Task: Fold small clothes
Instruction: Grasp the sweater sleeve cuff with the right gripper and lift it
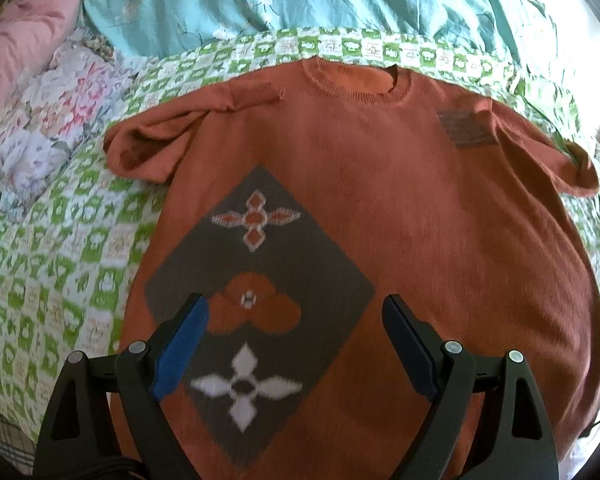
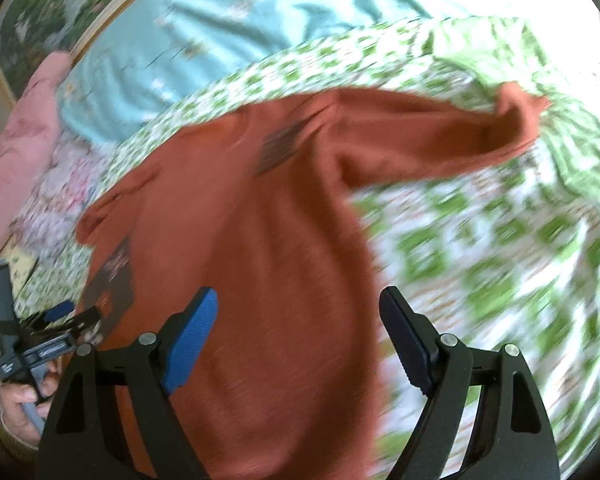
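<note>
An orange knitted sweater [image 1: 400,208] lies front up on the bed, neck at the far side, both short sleeves spread out. A grey diamond panel [image 1: 268,280] with flower shapes fills its lower left. My left gripper [image 1: 296,312] hovers open above that panel, nothing between its fingers. In the blurred right wrist view, the same sweater [image 2: 260,248] runs under my right gripper [image 2: 300,308], which stands open and empty over the sweater's right edge. The right sleeve [image 2: 440,132] stretches away to the upper right. The left gripper [image 2: 64,316] shows small at the lower left, held by a hand [image 2: 20,404].
A green and white checked sheet [image 1: 60,280] covers the bed under the sweater. A turquoise flowered quilt [image 1: 260,0] lies bunched at the far side. A pink pillow [image 1: 24,40] and a floral cloth [image 1: 56,120] sit at the far left.
</note>
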